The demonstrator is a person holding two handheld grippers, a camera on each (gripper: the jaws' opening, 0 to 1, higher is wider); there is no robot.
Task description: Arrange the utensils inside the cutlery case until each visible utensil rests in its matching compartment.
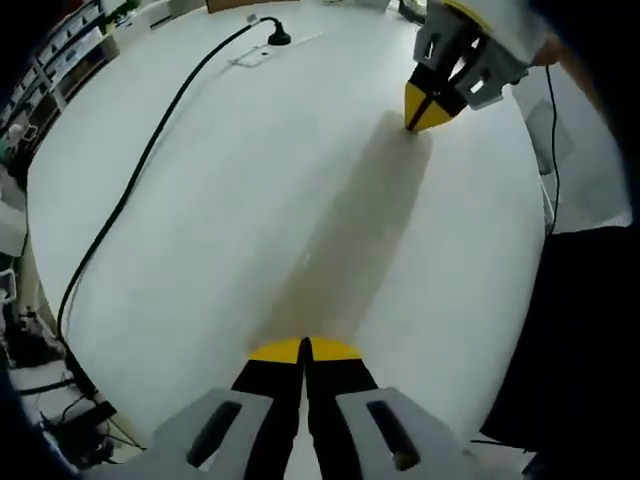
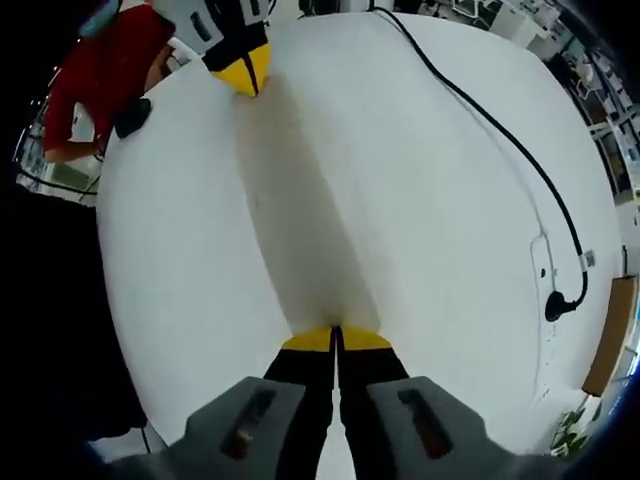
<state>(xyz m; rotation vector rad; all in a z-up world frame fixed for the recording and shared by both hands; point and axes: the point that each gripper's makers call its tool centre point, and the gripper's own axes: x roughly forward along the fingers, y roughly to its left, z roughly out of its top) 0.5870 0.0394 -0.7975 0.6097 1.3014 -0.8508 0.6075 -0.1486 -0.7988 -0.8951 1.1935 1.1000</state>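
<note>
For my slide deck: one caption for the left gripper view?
Left gripper shut over a white table, right gripper opposite, black cable alongside.

White round desk (image 1: 250, 200), black cable (image 1: 130, 190) trailing across its surface to a plug (image 2: 556, 305), cluttered shelving (image 1: 60, 50) beyond the desk edge

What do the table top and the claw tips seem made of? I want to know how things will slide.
The table looks like smooth white laminate or painted board with a matte to satin finish: it shows soft shadows and no grain. The left claw and right claw have yellow tips, likely plastic or rubber, on black jaws; which one is unclear. The cable looks rubber-coated.
</note>
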